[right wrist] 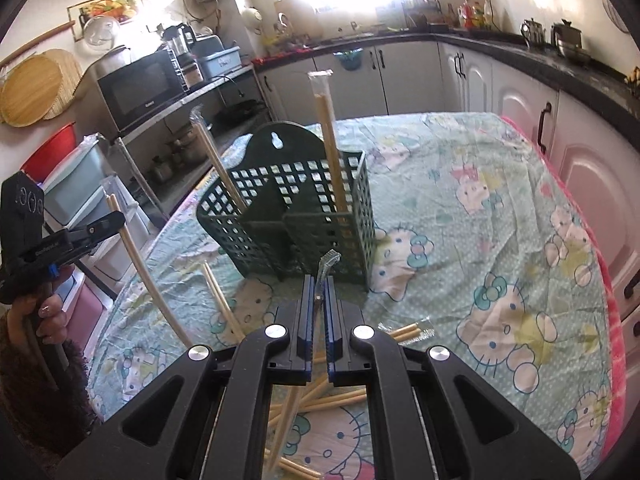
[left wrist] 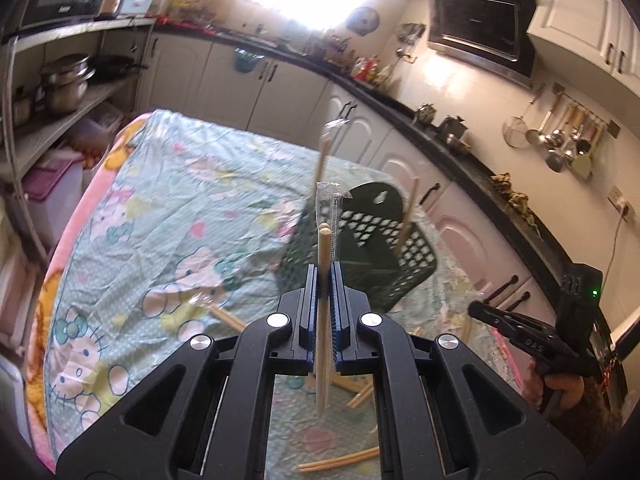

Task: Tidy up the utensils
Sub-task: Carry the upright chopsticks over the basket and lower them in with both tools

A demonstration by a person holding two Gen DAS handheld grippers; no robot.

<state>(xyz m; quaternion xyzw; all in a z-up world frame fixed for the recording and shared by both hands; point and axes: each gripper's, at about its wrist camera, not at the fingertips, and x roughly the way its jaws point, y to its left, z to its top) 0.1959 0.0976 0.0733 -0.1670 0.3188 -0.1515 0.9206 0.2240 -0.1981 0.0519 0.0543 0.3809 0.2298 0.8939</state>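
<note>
Left claw (left wrist: 325,280): clenched on wrapped chopsticks (left wrist: 323,264), mid-length.
Right claw (right wrist: 319,292): clenched on another pair's wrapper (right wrist: 326,266).
Handling: light, stiff, slippery; grip mid-shaft.
Holder (right wrist: 296,200): ahead.

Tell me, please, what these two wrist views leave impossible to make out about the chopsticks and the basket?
- Left wrist view: the left gripper hides much of the green basket, so its contents cannot be counted.
- Right wrist view: the right gripper covers the loose chopsticks on the tablecloth; their number is unclear.
- Right wrist view: the wrapped chopsticks held there run off behind the gripper body; their lower end is hidden.
- Left wrist view: the window glare washes out the far counter.
</note>
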